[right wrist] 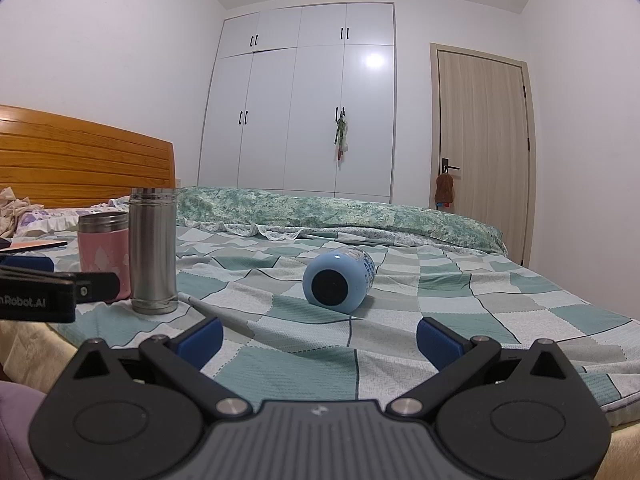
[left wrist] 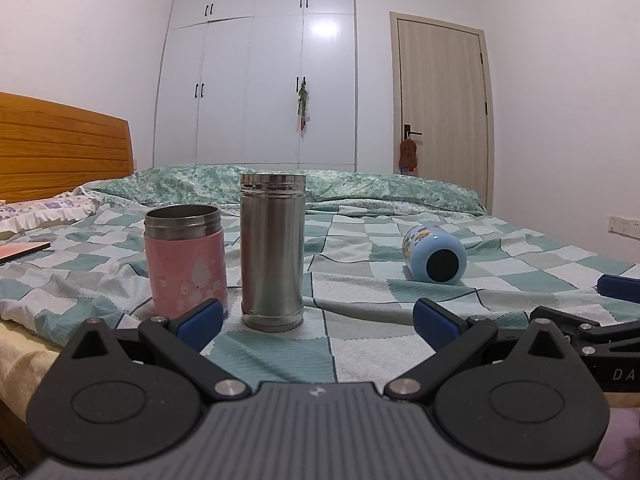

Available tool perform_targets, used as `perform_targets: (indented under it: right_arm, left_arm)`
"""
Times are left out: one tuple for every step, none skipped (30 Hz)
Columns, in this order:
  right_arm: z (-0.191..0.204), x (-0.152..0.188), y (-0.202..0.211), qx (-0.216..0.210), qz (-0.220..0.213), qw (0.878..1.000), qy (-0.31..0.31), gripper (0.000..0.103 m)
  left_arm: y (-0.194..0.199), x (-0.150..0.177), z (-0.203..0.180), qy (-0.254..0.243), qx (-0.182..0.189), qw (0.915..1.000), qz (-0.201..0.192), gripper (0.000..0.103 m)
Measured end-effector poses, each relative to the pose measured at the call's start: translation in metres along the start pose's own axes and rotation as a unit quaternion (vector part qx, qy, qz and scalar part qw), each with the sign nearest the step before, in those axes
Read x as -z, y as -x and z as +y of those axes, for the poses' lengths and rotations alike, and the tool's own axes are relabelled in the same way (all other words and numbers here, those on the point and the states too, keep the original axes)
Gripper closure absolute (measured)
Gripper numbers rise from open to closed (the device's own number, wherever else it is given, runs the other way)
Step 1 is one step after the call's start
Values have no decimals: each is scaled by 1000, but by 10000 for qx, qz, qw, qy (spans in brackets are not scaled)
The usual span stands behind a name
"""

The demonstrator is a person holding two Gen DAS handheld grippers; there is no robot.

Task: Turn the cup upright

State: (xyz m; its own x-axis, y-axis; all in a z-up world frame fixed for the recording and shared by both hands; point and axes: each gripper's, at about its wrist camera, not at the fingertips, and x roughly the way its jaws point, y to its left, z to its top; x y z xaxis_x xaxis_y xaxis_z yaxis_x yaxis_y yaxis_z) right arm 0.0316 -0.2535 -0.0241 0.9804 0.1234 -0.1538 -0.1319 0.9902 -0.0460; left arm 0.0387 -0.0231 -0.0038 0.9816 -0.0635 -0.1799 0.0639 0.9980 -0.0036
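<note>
A light blue cup (right wrist: 338, 282) with a printed pattern lies on its side on the checked bedspread, its dark base turned toward me. It also shows in the left wrist view (left wrist: 436, 254), to the right. My right gripper (right wrist: 318, 336) is open and empty, a short way in front of the cup. My left gripper (left wrist: 318, 322) is open and empty, just in front of an upright steel flask (left wrist: 273, 252) and an upright pink cup (left wrist: 186, 260). The flask (right wrist: 153, 250) and pink cup (right wrist: 103, 246) stand at the left in the right wrist view.
The checked bedspread (right wrist: 460, 312) covers the bed. A folded green quilt (right wrist: 340, 212) lies along the far side. A wooden headboard (right wrist: 80, 156), pillows and a flat pink book (left wrist: 22, 251) are at the left. A wardrobe and a door stand behind.
</note>
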Motion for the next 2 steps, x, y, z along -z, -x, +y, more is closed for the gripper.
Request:
perform_targets:
  right_arm:
    - [0, 0, 0, 0, 0, 10000, -1, 0]
    - [0, 0, 0, 0, 0, 10000, -1, 0]
  left_arm:
    - [0, 0, 0, 3, 9, 10000, -8, 0]
    - [0, 0, 0, 12, 17, 10000, -17, 0]
